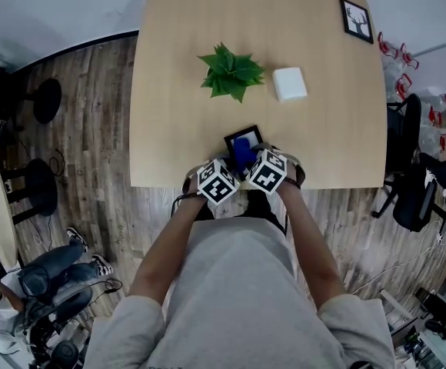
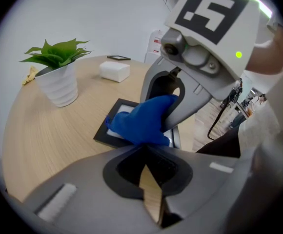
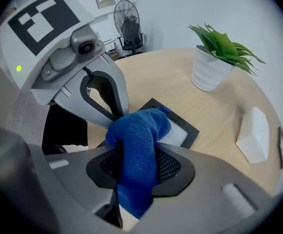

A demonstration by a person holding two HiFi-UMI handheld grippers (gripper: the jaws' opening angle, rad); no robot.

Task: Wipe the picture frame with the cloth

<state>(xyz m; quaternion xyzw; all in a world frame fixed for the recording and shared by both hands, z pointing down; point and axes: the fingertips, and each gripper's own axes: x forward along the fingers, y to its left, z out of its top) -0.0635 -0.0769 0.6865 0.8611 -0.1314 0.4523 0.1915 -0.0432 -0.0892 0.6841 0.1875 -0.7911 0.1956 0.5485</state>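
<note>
Right gripper [image 3: 137, 152] is clamped on a blue cloth [image 3: 139, 130]. The fabric is bunched between its jaws, with a rounded wad poking out ahead and a tail hanging behind. That wad rests on the picture frame [image 2: 104, 132], which lies flat on the table [image 1: 208, 21] close to the near edge, right in front of the person.

Left gripper [image 2: 144, 150] has its jaws drawn together, tips meeting just at the frame's near side. Nothing shows between them, and whether they press on the frame's edge is hidden.

The cloth looks soft and thick, probably microfibre, so it should fold under pressure and drag a little on the surface rather than skate. The grip mid-bunch seems sound.

The frame looks light and thin, with a dark border and a pale centre that is likely glazed. I judge it would slide on smooth wood under a sideways wipe. It is best steadied by the border or a corner, not the middle, and with gentle downward force only.

A potted plant [image 1: 231, 71] and a white box [image 1: 289, 83] stand well apart, farther back.
</note>
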